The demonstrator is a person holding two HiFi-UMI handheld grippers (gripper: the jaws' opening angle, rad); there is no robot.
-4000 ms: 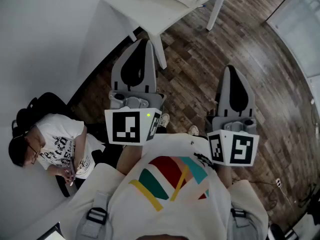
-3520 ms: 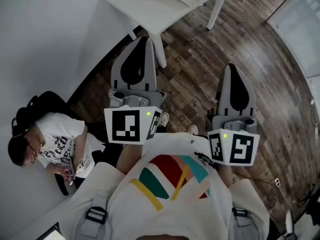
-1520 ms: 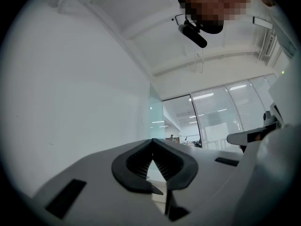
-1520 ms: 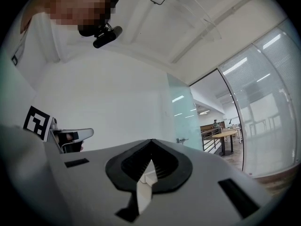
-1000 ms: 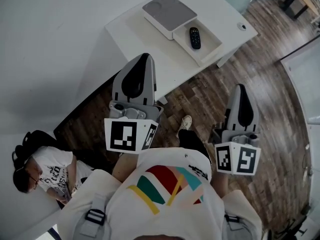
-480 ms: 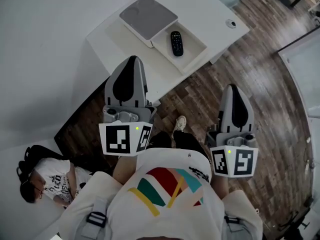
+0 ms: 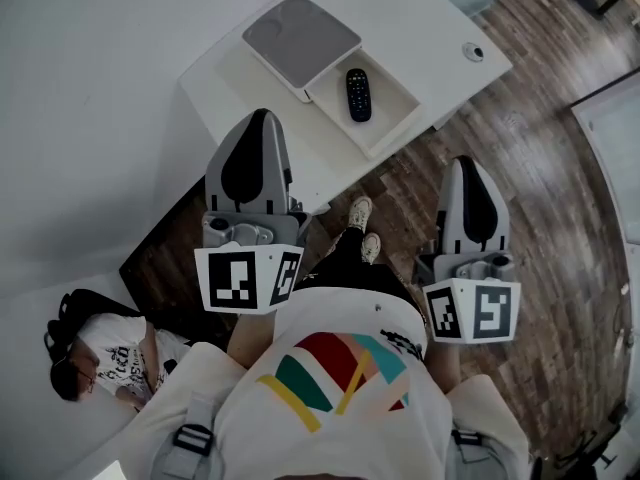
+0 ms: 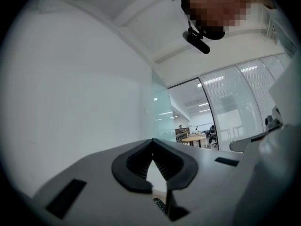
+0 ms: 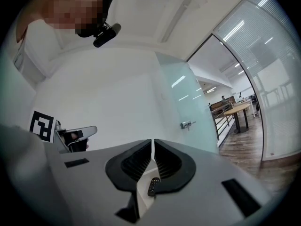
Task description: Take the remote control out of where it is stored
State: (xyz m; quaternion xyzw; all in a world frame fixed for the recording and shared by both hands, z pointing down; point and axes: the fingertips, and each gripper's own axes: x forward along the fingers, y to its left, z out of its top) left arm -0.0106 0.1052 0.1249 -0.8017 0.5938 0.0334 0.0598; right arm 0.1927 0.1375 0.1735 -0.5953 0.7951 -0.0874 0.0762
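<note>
A black remote control (image 7: pixel 358 94) lies in an open white tray (image 7: pixel 399 99) that sticks out from a flat box with a grey lid (image 7: pixel 300 36) on a white table (image 7: pixel 420 13). My left gripper (image 7: pixel 263 117) is shut and empty, and its tip hangs over the table's near edge, short of the tray. My right gripper (image 7: pixel 463 163) is also shut and empty, and it is above the wooden floor to the right of the table. In the right gripper view, the remote (image 9: pixel 153 186) shows small between the closed fingers. Another sliver of the remote (image 8: pixel 160 204) shows in the left gripper view.
A small round object (image 7: pixel 474 52) sits on the table's right corner. A person (image 7: pixel 105 353) sits on the floor by the white wall at lower left. Wooden floor (image 7: pixel 540 168) spreads to the right. My own shoes (image 7: pixel 362 228) stand just before the table.
Over the last seconds the table with the box and remote has come into full view and nearer. Both grippers stayed shut and held out in front of the chest.
</note>
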